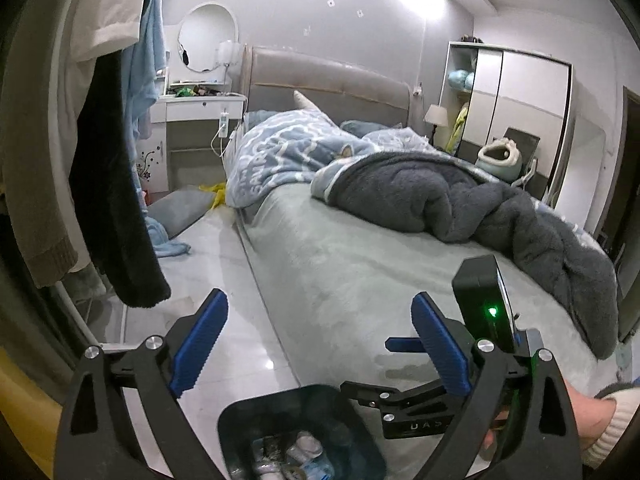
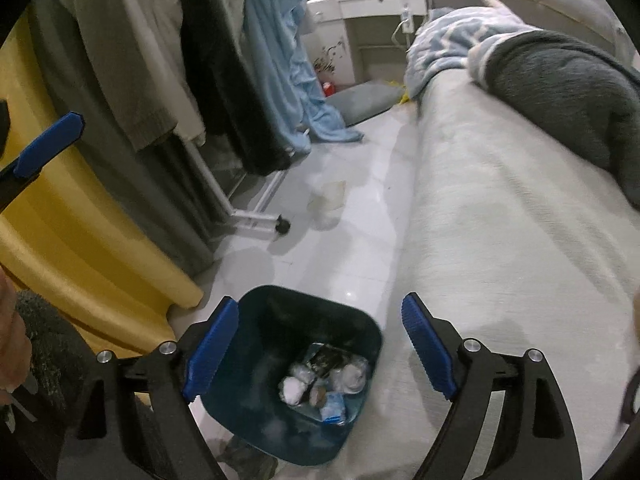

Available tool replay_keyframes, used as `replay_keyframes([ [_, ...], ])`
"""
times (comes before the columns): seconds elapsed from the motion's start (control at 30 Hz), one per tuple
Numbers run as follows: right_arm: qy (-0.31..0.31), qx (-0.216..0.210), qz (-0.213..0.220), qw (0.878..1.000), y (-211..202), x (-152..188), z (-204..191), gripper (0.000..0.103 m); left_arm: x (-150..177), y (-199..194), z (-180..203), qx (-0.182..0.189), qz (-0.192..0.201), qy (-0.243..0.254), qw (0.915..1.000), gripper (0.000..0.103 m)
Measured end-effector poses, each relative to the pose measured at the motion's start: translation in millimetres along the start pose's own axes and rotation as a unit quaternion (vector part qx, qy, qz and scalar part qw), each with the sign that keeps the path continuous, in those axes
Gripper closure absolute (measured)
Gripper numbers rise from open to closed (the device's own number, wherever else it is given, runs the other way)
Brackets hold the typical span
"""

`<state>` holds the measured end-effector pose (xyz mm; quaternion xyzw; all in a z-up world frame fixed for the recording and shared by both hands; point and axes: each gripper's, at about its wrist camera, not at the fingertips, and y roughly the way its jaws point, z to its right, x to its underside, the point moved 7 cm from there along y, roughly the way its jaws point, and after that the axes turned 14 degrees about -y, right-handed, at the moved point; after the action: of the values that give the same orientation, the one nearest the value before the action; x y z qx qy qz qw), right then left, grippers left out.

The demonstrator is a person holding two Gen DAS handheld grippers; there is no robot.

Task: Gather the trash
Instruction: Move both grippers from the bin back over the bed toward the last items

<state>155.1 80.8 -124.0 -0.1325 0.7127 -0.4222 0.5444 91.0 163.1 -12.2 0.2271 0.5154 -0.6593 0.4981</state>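
Observation:
A dark blue trash bin [image 2: 362,330] stands on the white floor beside the bed, holding several crumpled tissues and wrappers [image 2: 320,380]. My right gripper [image 2: 320,344] is open and empty, above the bin. My left gripper [image 1: 320,340] is open and empty, also above the bin [image 1: 248,408], with the right gripper's body [image 1: 484,304] showing at its right. A clear plastic bag [image 2: 330,198] lies on the floor farther ahead. A blue finger of the left gripper [image 2: 50,142] shows at the left edge of the right wrist view.
The bed [image 1: 360,264] with grey and blue blankets fills the right side. Hanging clothes [image 2: 216,52] on a rack and a yellow curtain [image 2: 80,240] line the left. A blue towel [image 2: 332,128] and a grey cushion [image 2: 366,100] lie on the floor ahead.

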Motion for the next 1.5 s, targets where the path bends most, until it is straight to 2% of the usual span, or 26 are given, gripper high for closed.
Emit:
replay_keyframes([
  [0.27, 0.013, 0.044, 0.025, 0.999, -40, 20, 43, 0.018, -6, 1, 36, 0.02, 0.01, 0.012, 0.9997, 0.007],
  [0.4, 0.032, 0.069, 0.035, 0.997, -66, 34, 69, 0.017, -4, 4, 54, 0.026, 0.004, 0.018, 0.9995, 0.006],
  [0.77, 0.03, 0.123, 0.042, 0.991, -115, 59, 104, 0.017, 14, 21, 111, 0.057, -0.019, 0.051, 0.9968, 0.006],
  [1.17, 0.039, 0.161, 0.035, 0.986, -150, 92, 147, 0.016, 38, 43, 154, 0.086, -0.044, 0.066, 0.9931, 0.006],
  [1.5, 0.039, 0.161, 0.034, 0.986, -158, 100, 160, 0.014, 55, 70, 171, 0.087, -0.073, 0.071, 0.9909, 0.006],
])
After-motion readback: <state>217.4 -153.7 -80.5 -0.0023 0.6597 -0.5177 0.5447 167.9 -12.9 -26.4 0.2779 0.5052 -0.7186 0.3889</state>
